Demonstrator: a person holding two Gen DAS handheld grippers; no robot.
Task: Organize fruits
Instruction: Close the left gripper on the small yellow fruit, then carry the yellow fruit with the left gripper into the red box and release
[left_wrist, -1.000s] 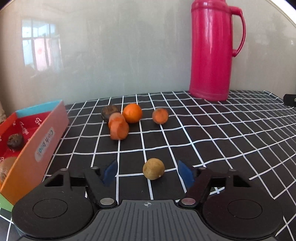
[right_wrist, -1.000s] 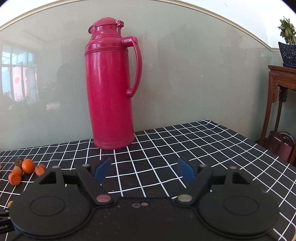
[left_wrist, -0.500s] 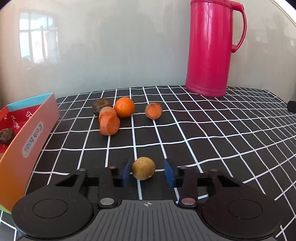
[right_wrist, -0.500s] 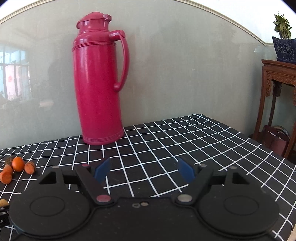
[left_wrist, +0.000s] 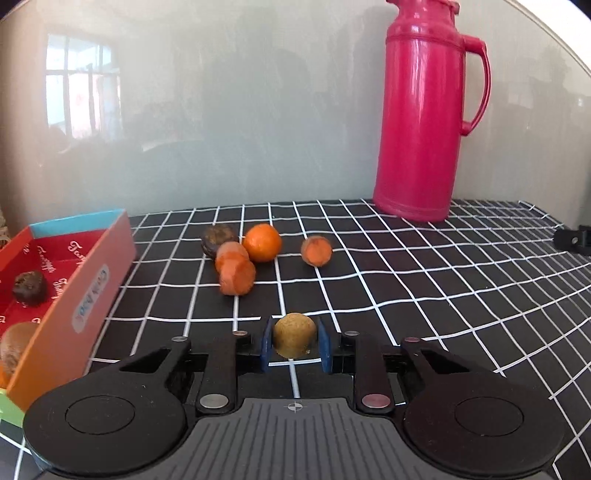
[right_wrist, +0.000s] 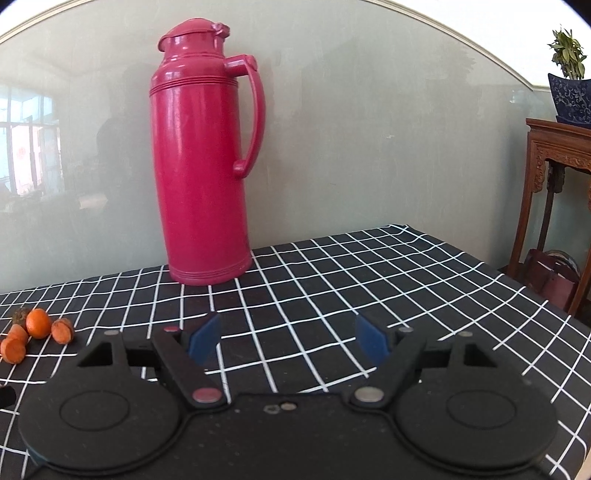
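Left wrist view: the left tongs (left_wrist: 294, 341) are closed on a small round fruit (left_wrist: 294, 334), yellow-brown with a dull, speckled skin, both blue pads pressed to its sides just above the checked counter (left_wrist: 424, 295). Beyond it lies a cluster: a bright orange (left_wrist: 262, 242), two orange-red cut pieces (left_wrist: 236, 269) and a dark brown fruit (left_wrist: 218, 238), touching or nearly so, with another orange-red piece (left_wrist: 316, 250) a little apart to the right. An open box (left_wrist: 85, 291) at left holds a dark fruit (left_wrist: 29, 288). A pink flask (left_wrist: 424, 110) stands at the back.

Right wrist view: the right tongs (right_wrist: 288, 338) stand open over bare cloth, gripping nothing. The flask stands upright ahead; the cluster lies far left.
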